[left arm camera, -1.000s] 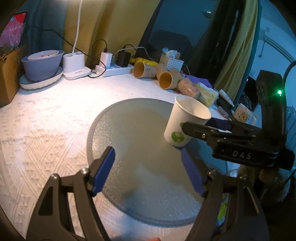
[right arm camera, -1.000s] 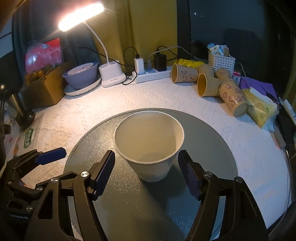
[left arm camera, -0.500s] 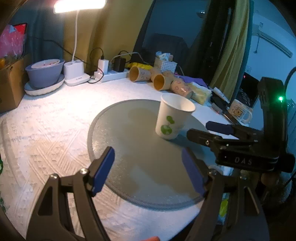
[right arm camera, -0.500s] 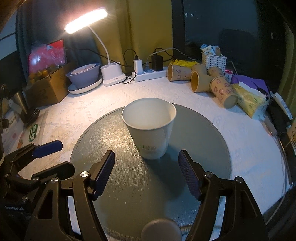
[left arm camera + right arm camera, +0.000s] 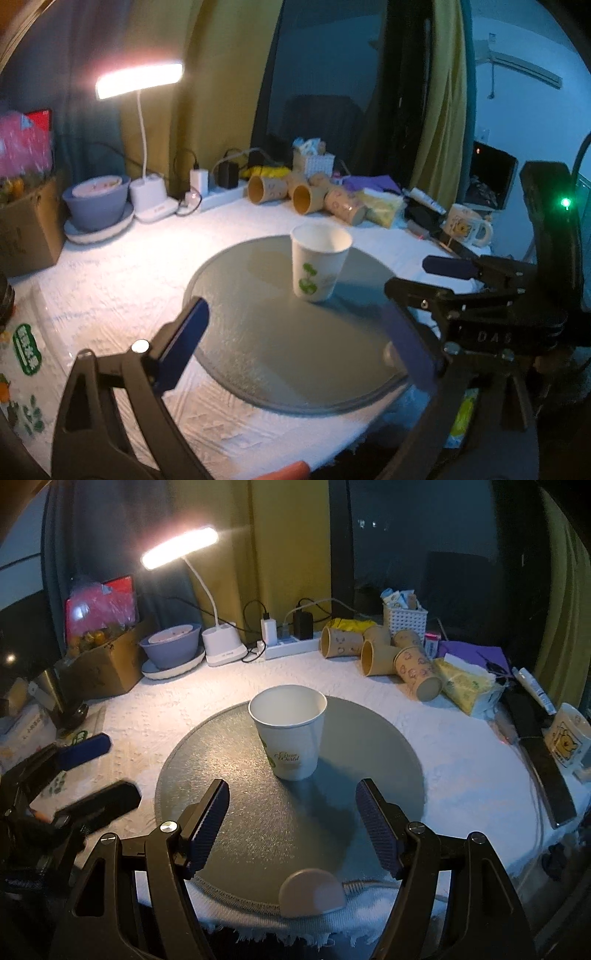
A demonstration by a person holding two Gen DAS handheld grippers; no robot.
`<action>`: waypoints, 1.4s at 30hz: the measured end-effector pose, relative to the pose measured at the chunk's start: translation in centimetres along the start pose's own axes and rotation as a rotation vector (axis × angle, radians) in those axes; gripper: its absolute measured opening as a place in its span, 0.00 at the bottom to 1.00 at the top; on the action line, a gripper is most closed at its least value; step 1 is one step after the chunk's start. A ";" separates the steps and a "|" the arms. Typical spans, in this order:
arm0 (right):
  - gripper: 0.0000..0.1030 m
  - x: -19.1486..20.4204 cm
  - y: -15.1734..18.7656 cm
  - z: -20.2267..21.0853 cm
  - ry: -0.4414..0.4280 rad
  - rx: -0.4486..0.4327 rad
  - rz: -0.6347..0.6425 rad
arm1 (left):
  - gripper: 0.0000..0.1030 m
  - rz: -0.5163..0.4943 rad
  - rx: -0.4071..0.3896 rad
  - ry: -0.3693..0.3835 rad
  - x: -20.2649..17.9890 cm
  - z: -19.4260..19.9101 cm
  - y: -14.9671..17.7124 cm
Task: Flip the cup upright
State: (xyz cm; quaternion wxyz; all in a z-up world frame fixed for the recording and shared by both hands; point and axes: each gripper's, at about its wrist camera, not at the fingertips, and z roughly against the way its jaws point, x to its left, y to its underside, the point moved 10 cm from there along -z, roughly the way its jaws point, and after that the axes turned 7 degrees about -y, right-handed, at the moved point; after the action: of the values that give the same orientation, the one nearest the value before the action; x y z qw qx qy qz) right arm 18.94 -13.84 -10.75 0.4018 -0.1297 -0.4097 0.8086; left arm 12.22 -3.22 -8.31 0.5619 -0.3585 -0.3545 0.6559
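A white paper cup (image 5: 290, 734) with a green print stands upright, mouth up, on a round grey mat (image 5: 236, 819). It also shows in the left wrist view (image 5: 318, 263) on the same mat (image 5: 266, 343). My right gripper (image 5: 293, 827) is open and empty, short of the cup and apart from it. My left gripper (image 5: 299, 343) is open and empty, well back from the cup. The right gripper (image 5: 439, 280) shows at the right of the left wrist view, and the left gripper (image 5: 92, 771) at the left of the right wrist view.
Several brown paper cups (image 5: 384, 653) lie on their sides at the back. A lit desk lamp (image 5: 221, 646), a power strip (image 5: 288, 646), a grey bowl (image 5: 171, 651), a cardboard box (image 5: 99, 664) and a white basket (image 5: 404, 618) line the back. A yellow mug (image 5: 567, 738) stands right.
Both grippers have pulled back from the cup. The right gripper's open jaws, which stood either side of the cup, are now clear of it. The cup stays upright on the mat.
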 end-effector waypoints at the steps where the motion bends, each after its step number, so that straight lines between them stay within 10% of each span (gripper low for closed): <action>1: 0.72 0.1 -0.1 0.5 0.001 -0.007 0.002 | 0.93 -0.005 -0.008 0.000 -0.1 0.3 -0.2; 42: 0.72 3.9 -3.9 12.4 -0.002 -0.227 0.054 | 0.93 -0.022 -0.333 -0.032 -0.9 12.0 -7.5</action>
State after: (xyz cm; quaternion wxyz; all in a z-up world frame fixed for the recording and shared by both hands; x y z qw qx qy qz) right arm 11.89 -16.51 0.47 0.3623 -0.1845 -0.4954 0.7677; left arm 5.51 -3.97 4.15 0.4963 -0.4323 -0.4710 0.5873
